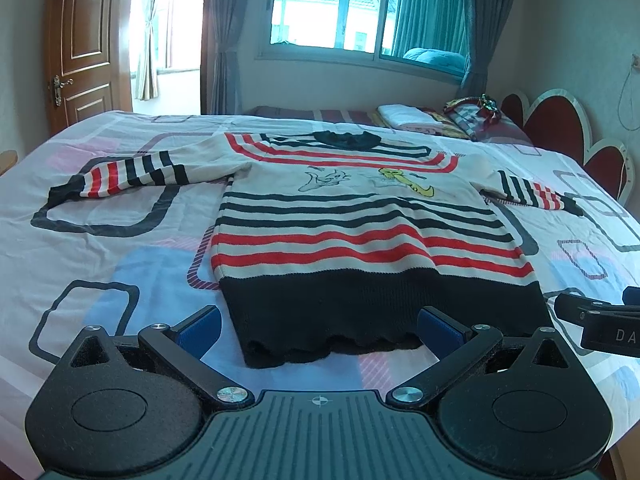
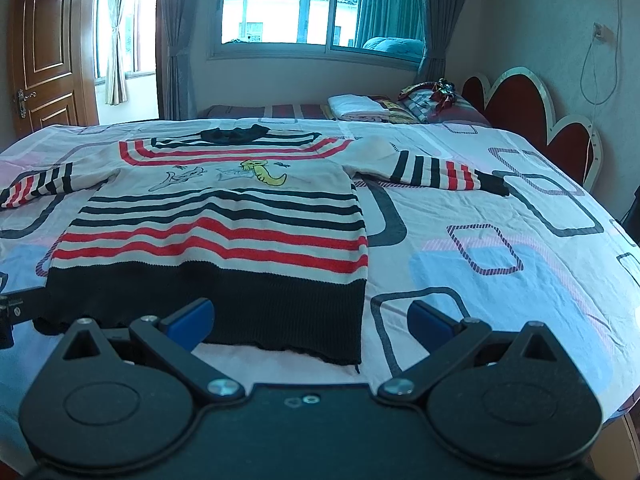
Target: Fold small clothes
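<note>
Both the left gripper (image 1: 320, 330) and right gripper (image 2: 310, 322) stand spread wide, grasping nothing, poised just short of the black hem. The striped sweater (image 1: 352, 216) lies flat on the bedsheet (image 2: 500, 248), sleeves outstretched. Judged: no fold made, all folding remains.

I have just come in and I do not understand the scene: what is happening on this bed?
A person holds a gripper in each hand over a striped sweater that lies flat, front up, on the bed sheet, both sleeves spread out to the sides. The left gripper and the right gripper both sit near the black hem, jaws open, holding nothing. No fold has been made yet. Folded linen lies at the far end by the headboard.
</note>
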Tool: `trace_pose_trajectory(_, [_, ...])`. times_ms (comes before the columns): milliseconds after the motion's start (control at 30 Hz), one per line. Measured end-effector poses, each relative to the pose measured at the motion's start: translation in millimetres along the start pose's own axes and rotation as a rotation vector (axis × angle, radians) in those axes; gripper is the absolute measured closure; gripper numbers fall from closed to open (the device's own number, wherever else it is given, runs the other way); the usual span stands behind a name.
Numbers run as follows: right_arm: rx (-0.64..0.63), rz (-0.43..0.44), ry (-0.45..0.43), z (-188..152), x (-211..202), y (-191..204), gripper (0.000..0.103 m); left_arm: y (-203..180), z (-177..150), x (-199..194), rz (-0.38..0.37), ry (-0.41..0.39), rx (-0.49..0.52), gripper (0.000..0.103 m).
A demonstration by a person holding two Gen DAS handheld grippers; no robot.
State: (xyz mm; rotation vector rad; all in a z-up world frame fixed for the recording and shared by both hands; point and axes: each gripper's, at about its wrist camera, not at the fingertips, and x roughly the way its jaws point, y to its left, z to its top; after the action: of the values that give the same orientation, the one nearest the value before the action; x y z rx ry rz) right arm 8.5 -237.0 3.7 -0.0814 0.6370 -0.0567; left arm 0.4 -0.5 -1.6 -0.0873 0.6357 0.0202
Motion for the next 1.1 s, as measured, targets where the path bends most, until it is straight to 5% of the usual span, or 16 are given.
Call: trace_pose_trajectory(1100, [-0.002,0.001,0.005,0.4,1.9,0.0,0.001,-2.4,-0.9,4.1,-0.002,0.006,0.011,0.000])
